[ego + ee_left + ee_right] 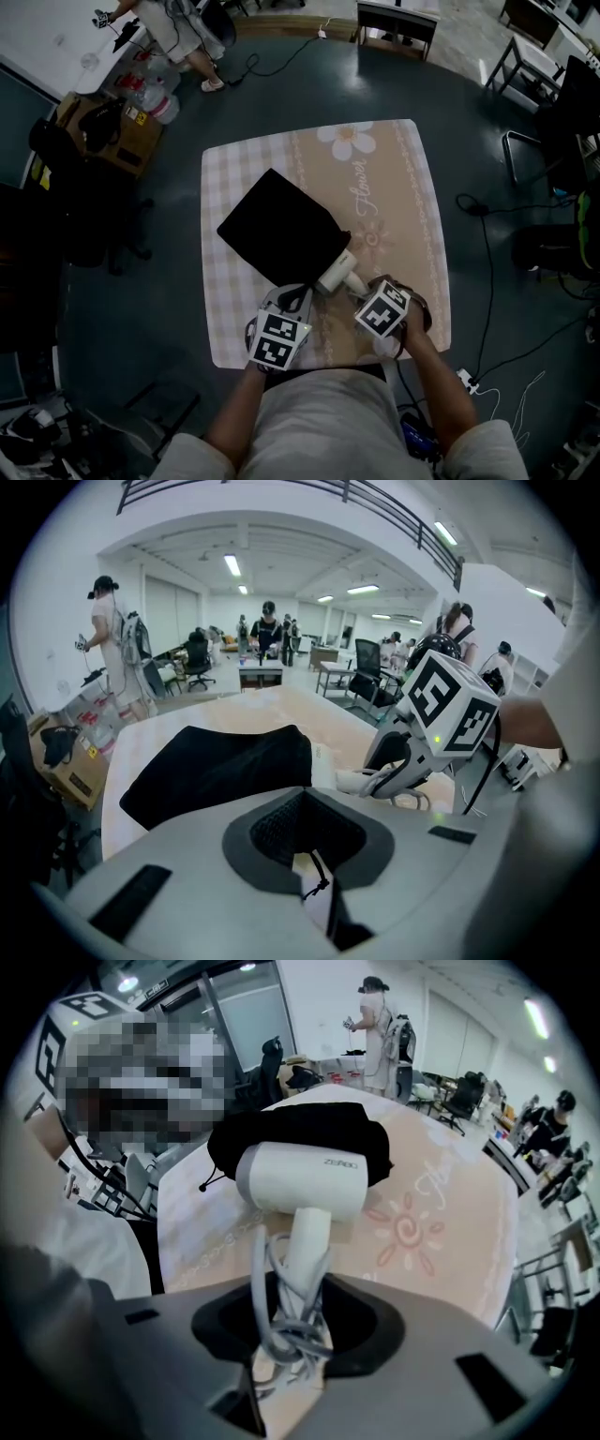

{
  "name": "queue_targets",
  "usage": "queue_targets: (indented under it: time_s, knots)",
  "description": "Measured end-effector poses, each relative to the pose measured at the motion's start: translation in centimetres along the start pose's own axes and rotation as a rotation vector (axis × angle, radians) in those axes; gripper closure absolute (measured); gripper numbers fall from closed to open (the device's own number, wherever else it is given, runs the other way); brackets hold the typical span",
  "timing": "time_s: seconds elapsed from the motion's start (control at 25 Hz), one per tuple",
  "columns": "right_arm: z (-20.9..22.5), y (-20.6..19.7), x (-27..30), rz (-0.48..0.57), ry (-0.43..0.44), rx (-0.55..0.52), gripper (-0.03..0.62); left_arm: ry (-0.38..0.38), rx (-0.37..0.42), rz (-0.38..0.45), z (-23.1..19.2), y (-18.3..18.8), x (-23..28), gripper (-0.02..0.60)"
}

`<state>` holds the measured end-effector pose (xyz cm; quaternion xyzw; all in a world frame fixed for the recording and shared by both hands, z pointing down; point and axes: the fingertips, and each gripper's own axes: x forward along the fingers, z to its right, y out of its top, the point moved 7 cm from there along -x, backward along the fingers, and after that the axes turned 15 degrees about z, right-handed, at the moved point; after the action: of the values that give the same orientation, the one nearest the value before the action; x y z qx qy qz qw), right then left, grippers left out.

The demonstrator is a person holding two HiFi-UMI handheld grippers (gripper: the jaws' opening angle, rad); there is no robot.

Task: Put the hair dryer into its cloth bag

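Observation:
The black cloth bag lies flat on the flowered tablecloth, its mouth toward me. A white hair dryer rests with its barrel at that mouth. In the left gripper view, my left gripper is shut on the bag's near edge, a drawstring dangling at the jaws. My right gripper holds the dryer's handle and its wound grey cord between its jaws; the dryer's head points at the bag. In the head view, the left gripper and right gripper sit side by side near the table's front edge.
The tablecloth covers a small table on a dark floor. A cardboard box and a dark chair stand to the left, a person at the far left. Cables trail on the floor to the right.

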<state>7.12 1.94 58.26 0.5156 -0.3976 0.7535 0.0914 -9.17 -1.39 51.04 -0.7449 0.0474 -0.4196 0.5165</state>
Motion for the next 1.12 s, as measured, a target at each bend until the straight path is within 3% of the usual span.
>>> queue_targets:
  time_s: [1.12]
  knots:
    - [-0.1, 4.8, 1.7, 0.042, 0.017, -0.058, 0.439, -0.040, -0.010, 0.019, 0.9, -0.3, -0.5, 0.575]
